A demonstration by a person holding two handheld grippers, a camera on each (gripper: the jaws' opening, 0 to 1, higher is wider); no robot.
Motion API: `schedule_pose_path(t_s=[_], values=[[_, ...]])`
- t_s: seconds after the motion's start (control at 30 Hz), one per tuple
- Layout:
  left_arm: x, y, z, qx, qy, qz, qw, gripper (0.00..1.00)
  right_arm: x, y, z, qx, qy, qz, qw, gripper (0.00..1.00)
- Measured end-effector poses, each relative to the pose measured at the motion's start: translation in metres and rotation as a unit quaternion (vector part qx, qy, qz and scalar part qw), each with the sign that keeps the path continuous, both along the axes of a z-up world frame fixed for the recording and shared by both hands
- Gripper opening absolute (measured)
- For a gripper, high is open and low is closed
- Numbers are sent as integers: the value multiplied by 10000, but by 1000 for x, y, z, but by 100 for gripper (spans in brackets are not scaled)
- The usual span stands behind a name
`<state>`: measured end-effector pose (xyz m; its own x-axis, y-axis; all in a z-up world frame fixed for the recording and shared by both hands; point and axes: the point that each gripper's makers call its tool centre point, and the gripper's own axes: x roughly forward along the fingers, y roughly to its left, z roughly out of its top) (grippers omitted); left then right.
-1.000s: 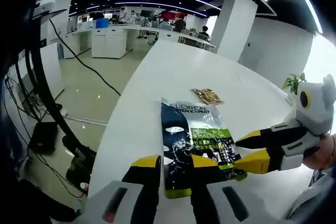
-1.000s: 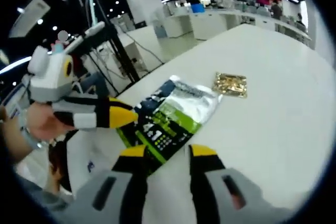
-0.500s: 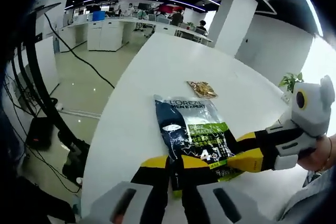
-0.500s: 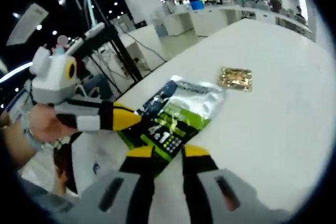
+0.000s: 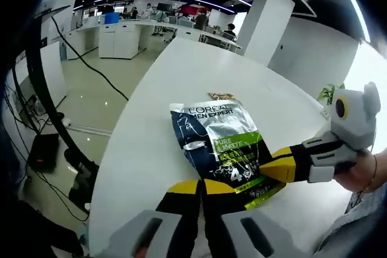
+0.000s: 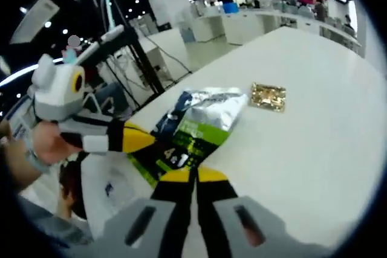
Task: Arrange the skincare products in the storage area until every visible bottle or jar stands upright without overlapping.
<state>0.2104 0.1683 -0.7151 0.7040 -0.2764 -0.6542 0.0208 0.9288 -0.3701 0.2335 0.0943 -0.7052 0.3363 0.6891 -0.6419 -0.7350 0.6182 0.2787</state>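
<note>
Pinching the near bottom edge of the L'Oréal Men Expert pouch [image 5: 221, 149], the left gripper [image 5: 201, 187] has its yellow-tipped jaws drawn together on the packet, and the right gripper [image 6: 193, 175] bites the same end from its own side, jaws narrowed to a slit on the green corner. Two grips on one edge, that looks like a bid to lift a floppy sachet pack without it folding, and perhaps to stand it up, as the task wants everything upright. The pouch sits on the white table [image 5: 199, 70], near the table's edge, its far end lifted and crinkled in the right gripper view. Beyond it, just past the pouch's top, lies a small golden sachet [image 6: 268, 96], flat on the table and apart from the pouch. A person's hand [image 6: 51, 143] steadies the left tool. No tray, bin or rack shows up anywhere here, so where the storage area is, I cannot tell. Whether the pouch is full, I cannot tell either.
</note>
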Motion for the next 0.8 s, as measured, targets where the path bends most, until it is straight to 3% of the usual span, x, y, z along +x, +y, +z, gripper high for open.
schedule_pose_path(t_s=[0.23, 0.43, 0.5, 0.6, 0.8], values=[[-1, -5, 16, -393, -111, 90, 9991, 1, -5, -6, 8, 44, 8, -3, 10000, 1], [-1, -20, 37, -455, -435, -197, 9978, 1, -4, -20, 22, 250, 95, -131, 9996, 1], [-2, -25, 42, -501, -492, -323, 9970, 1, -9, -27, 30, 530, 293, -224, 9979, 1], [-10, -47, 55, -877, -636, -627, 9921, 2, -16, -51, 40, 806, 407, -412, 9951, 1], [-20, -78, 60, -1289, -690, -951, 9847, 2, -29, -85, 44, 829, 182, -613, 9945, 1]])
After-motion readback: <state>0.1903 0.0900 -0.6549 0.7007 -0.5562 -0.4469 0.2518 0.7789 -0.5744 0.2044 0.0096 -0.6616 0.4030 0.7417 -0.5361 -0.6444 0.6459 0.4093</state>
